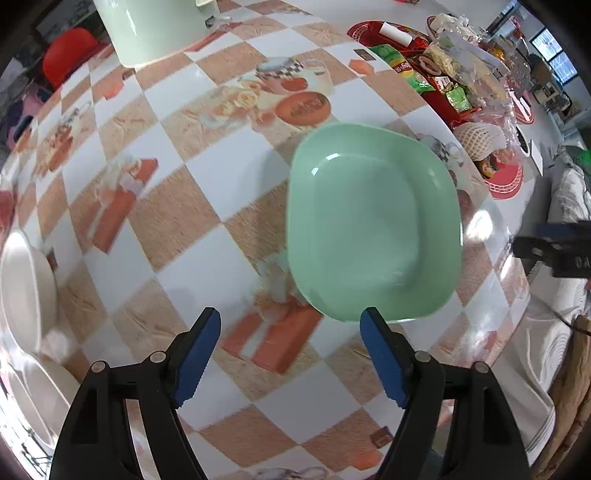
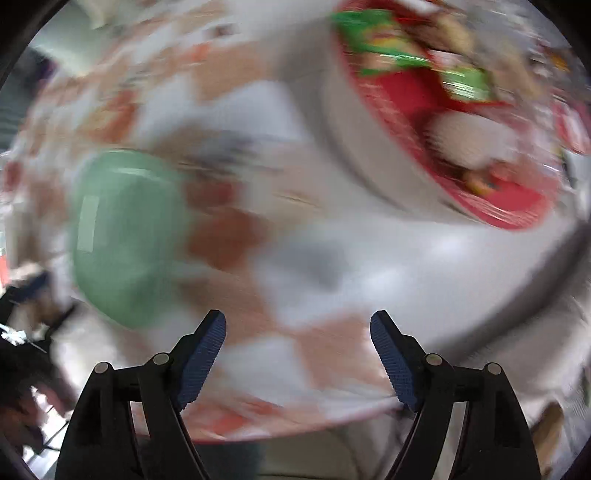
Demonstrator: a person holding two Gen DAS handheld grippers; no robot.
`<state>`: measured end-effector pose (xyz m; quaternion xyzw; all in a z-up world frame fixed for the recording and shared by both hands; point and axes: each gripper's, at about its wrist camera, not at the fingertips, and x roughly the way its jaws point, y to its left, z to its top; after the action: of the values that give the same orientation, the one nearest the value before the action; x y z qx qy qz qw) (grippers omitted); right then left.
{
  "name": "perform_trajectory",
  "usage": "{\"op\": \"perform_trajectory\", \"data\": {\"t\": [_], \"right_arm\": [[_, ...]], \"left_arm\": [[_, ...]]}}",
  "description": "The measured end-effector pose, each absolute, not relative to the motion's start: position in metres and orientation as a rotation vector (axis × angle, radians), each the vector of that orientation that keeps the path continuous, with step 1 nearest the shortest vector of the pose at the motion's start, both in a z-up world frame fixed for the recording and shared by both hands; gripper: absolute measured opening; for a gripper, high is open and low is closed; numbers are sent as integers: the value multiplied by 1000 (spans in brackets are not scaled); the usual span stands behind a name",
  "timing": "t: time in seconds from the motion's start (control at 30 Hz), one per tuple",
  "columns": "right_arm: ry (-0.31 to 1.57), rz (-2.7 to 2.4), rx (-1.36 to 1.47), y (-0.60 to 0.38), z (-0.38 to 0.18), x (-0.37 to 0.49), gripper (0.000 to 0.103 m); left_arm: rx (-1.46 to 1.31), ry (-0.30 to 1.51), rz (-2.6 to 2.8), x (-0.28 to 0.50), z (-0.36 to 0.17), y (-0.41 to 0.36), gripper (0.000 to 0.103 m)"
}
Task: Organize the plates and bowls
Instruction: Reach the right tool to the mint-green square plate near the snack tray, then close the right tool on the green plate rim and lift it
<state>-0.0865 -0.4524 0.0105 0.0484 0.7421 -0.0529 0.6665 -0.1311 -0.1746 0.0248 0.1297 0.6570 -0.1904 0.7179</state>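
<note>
A pale green squarish plate (image 1: 373,229) lies flat on the checked tablecloth (image 1: 192,206), right of centre in the left wrist view. My left gripper (image 1: 290,321) is open and empty, just short of the plate's near edge; its right finger tip overlaps that edge. White bowls (image 1: 26,288) sit at the far left edge. A large pale green container (image 1: 155,26) stands at the far top left. In the blurred right wrist view the green plate (image 2: 125,236) is at the left, and my right gripper (image 2: 297,325) is open and empty above the table.
A red tray (image 1: 436,81) heaped with snack packets and a foam-netted fruit (image 1: 480,140) sit at the table's far right. The same red tray (image 2: 461,147) fills the upper right of the right wrist view. A red chair (image 1: 70,55) stands beyond the table. The table edge runs down the right side.
</note>
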Motion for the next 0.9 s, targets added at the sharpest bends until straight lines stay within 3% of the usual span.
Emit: {"op": "perform_trajectory", "data": {"t": [0.1,0.27,0.4,0.63,0.77,0.8,0.87,0.9], "right_arm": [[1717,-251,146,-484,10,-115,82],[1690,-193,453,-474,16,-149,81],[1604,-121,521,-427,14,-113,81],[1569,-122,404,-370,-6,-48,81],[1629,-147,391,-370,-20,-38,52],[1621,-152,376,-369,-19,-37,51],[1616,-115,350,-364,-18,-37,34],[1620,-94,339,-359,-17,-36,30]], "left_arm": [[302,1437,-412,-125,25,-179,81],[333,1396,-415,-114,27,-190,81],[401,1392,-407,-104,16,-203,81],[444,1393,-387,-86,0,-218,81],[451,1440,-380,-78,-14,-222,81],[427,1441,-387,-76,-14,-223,81],[390,1456,-398,-75,-16,-220,77],[373,1464,-408,-75,-16,-219,75]]}}
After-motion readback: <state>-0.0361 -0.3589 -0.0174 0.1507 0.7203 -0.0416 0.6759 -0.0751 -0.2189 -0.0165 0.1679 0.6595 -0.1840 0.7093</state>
